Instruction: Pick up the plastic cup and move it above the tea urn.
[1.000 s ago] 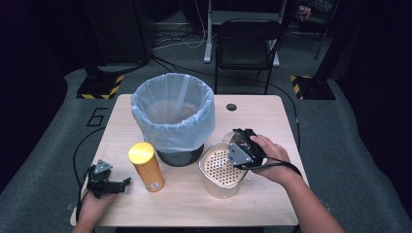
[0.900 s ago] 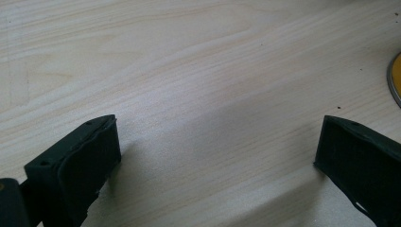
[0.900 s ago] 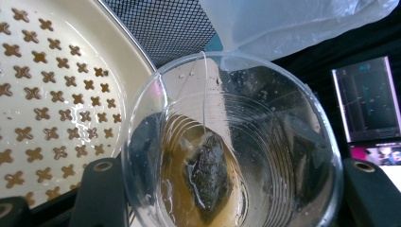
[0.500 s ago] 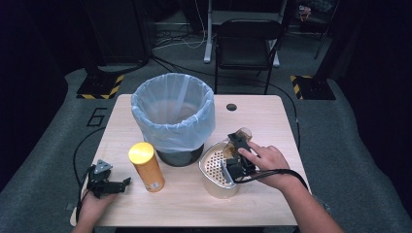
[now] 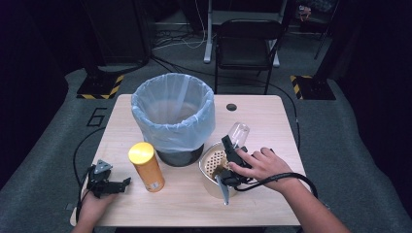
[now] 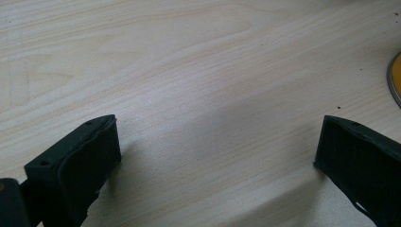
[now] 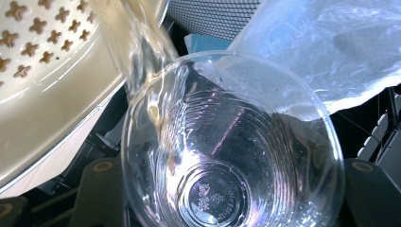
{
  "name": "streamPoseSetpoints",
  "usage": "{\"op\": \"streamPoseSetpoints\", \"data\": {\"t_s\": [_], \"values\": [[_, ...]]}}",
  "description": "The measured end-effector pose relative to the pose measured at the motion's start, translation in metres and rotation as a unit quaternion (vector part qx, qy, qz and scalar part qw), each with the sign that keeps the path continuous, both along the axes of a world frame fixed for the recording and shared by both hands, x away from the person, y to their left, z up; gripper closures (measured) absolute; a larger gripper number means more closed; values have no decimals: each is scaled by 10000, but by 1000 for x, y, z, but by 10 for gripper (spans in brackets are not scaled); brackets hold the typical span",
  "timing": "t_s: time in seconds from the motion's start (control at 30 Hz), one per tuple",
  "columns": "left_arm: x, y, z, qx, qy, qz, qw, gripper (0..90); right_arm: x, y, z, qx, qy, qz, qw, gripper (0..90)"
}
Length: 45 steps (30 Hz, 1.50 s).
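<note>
Two right gripper [image 5: 234,145] fingers clamp the clear cup [image 7: 231,142]; left gripper [image 6: 217,156] fingers apart.

One desk [image 5: 272,121] carries the lot. On it stands one bin [image 5: 173,116] lined with one pale blue bag. There is one orange canister [image 5: 146,167] with a yellow lid, one cream perforated basket [image 5: 210,167], and one clear plastic cup [image 5: 238,132]. Two grippers are in hand: one left gripper [image 5: 125,183] and one right gripper [image 5: 232,148]. Beyond the desk's far edge stands one folding chair [image 5: 248,43].
</note>
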<state>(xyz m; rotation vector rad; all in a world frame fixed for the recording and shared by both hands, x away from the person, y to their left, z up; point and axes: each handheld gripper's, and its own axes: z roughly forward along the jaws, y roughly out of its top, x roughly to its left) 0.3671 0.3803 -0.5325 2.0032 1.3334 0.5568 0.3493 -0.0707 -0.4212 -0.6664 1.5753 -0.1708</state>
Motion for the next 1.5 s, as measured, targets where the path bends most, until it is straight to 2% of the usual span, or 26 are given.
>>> {"op": "streamPoseSetpoints", "data": {"t_s": [0.03,0.1,0.13,0.17,0.37,0.4,0.47,0.5,0.57,0.63,0.67,0.7,0.77,0.87,1.47,1.5], "values": [[0,0,0,0,-1,0,10000,5,0,0,1,28,79,1,10000,376],[0,0,0,4,0,-2,10000,5,-1,0,0,269,68,-37,9996,376],[0,0,0,-1,-1,0,10000,5,-2,1,8,-305,-88,-75,9995,376],[0,0,0,1,-1,-2,10000,5,0,2,8,-416,-36,-36,9991,376],[0,0,0,-1,-2,1,10000,5,-1,1,5,-319,-40,-68,9995,376],[0,0,0,0,1,1,10000,5,0,2,6,-407,10,-24,9992,376],[0,0,0,2,-1,-1,10000,5,-1,2,7,-415,35,-12,9991,376],[0,0,0,0,0,0,10000,5,-2,2,7,-284,-1,-48,9996,376],[0,0,0,1,0,-1,10000,5,-2,2,8,-272,0,-40,9996,376],[0,0,0,3,2,-2,10000,5,-1,3,9,-373,52,-4,9993,376],[0,0,0,1,-1,-1,10000,6,-1,2,9,-374,48,-1,9993,375],[0,0,0,-1,-3,0,10000,5,-2,2,9,-255,5,-39,9997,376],[0,0,0,-1,-2,0,10000,5,-2,2,10,-329,37,-3,9995,375],[0,0,0,0,0,1,10000,5,-3,2,10,-215,8,-31,9998,375],[0,0,0,0,-2,0,10000,5,-5,2,14,-140,12,36,9999,376],[0,0,0,1,-1,0,10000,5,-5,1,12,-7,103,29,9999,376]]}}
